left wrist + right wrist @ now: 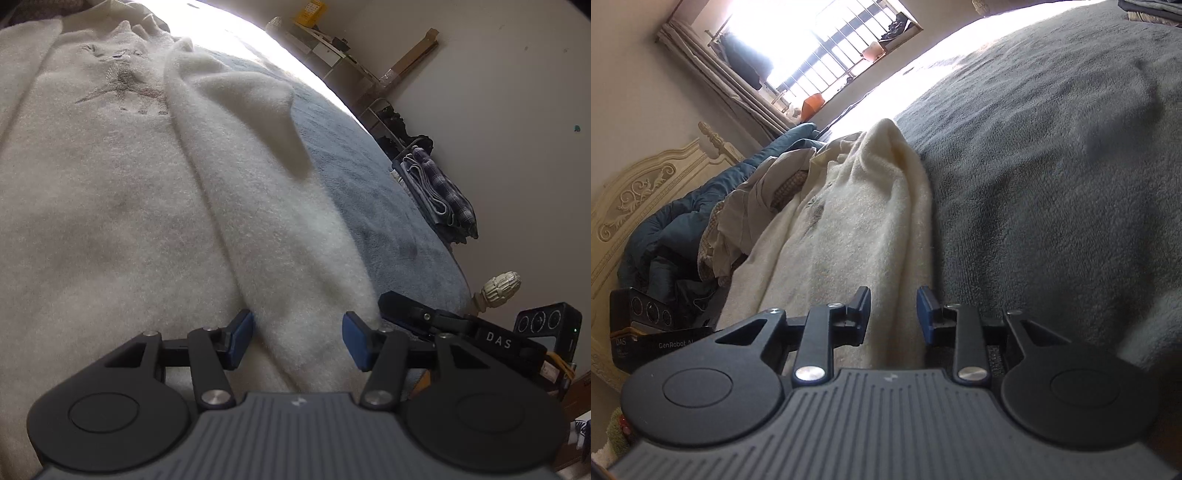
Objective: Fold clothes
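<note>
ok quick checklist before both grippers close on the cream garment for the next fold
1. Left gripper open: ok.
2. Right gripper open: ok.
3. Cream garment fabric between the left fingers: ok, a ridge runs through the gap.
4. Fabric between the right fingers: ok, the garment's edge sits there.
5. Grey blanket out of the right pinch: cannot tell, it lies right beside that edge.
6. Garment flat: not ok, bunched ridges show.

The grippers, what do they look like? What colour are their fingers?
Both the left gripper and right gripper are black, with blue pads on the fingers, silver screws, two round black discs and a ribbed grey body. No hands or sleeves show.
</note>
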`<state>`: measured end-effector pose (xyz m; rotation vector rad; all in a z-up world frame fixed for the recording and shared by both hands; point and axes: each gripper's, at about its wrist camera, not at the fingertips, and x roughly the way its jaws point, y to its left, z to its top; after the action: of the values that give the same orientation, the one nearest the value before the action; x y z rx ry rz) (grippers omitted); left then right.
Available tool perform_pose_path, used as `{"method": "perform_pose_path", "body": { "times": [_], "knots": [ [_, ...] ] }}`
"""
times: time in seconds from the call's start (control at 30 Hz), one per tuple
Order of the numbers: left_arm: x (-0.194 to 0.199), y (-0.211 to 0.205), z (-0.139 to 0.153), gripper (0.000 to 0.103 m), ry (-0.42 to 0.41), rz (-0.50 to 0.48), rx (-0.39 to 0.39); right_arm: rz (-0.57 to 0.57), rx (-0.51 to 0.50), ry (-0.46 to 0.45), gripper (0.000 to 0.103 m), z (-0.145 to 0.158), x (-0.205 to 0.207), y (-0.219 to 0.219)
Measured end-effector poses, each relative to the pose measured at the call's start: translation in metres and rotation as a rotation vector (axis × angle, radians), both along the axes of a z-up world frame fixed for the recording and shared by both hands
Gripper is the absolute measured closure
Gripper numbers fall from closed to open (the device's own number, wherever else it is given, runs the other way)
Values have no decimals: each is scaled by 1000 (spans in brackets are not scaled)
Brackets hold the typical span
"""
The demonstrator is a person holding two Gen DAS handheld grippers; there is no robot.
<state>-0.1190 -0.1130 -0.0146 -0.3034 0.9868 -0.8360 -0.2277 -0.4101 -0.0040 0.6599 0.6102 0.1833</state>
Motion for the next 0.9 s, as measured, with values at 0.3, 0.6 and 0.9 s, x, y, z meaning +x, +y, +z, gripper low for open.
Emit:
{"method": "perform_pose_path", "body": {
  "times": [0.3,0.6,0.9],
  "knots": [
    [-24,-1,21,49,-174,-3,36,37,-378,35,93,-2,-12,46],
    [-24,-38,10,49,-301,-130,55,26,-365,-32,90,27,-13,26],
    [-22,-27,-10,48,-309,-143,4,37,-485,-109,81,48,115,-5]
  ]
}}
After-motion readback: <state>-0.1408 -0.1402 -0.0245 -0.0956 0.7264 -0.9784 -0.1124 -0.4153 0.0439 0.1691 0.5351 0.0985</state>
